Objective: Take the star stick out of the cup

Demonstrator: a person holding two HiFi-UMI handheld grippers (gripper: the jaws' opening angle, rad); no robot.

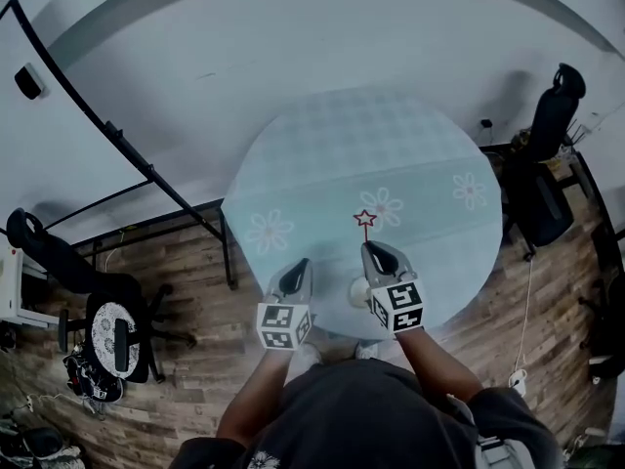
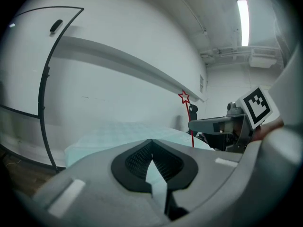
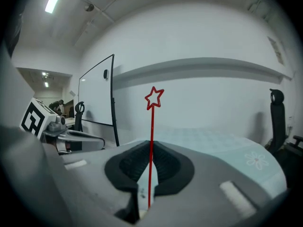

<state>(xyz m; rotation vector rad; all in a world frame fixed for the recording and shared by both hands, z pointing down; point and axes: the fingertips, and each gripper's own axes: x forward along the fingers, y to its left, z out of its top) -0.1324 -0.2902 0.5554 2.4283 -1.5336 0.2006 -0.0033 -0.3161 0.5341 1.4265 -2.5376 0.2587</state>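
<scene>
Your right tongs (image 3: 151, 144) are clenched on the star stick (image 3: 152, 119), held upright above the cup (image 1: 357, 289) on the desk (image 1: 371, 135), and your left tongs (image 2: 152, 142) are closed on nothing, so the grasp appears made but the lift clear of the cup is not confirmed.

you see star stick (image 3: 152, 126) red | tablecloth (image 1: 391, 145) pale teal, faint checks, white daisies | your left gripper (image 1: 299, 266) and right gripper (image 1: 377, 250) grey, pads (image 3: 170, 169) black, markers (image 1: 395, 304) black-white squares | floor (image 1: 186, 262) brown wood planks
</scene>
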